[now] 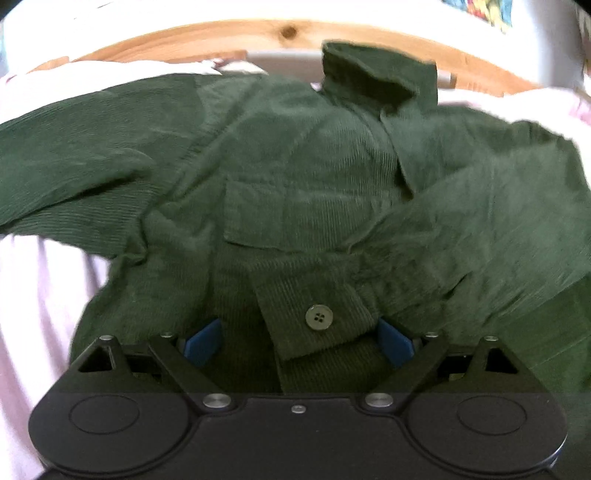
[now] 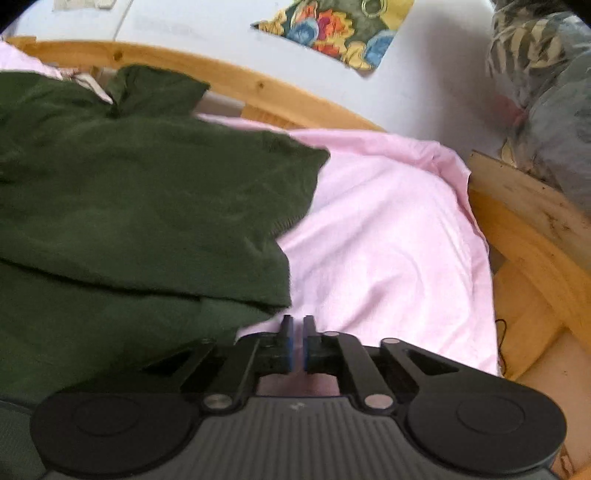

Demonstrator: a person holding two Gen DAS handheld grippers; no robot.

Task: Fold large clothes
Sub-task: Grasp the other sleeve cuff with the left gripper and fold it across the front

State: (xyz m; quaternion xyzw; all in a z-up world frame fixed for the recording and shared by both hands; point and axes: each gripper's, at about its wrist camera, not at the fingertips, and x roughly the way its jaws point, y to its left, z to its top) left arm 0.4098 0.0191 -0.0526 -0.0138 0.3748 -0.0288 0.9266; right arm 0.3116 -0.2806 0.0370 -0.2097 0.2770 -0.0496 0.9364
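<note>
Green shirt (image 1: 295, 177) lies collar (image 1: 376, 77) (upturned) toward headboard (image 1: 184, 40), lengthwise.

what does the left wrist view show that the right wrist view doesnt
Only the left wrist view shows the shirt's front: a cuff with a button lying between the wide-open fingers of the left gripper, a chest pocket and the collar.

Only the right wrist view shows the right gripper, nearly shut with nothing between its fingers, over the pink sheet, plus a flowered cloth and the bed's right corner.

Both show the green shirt spread on the pink sheet, and the wooden bed frame behind it.
</note>
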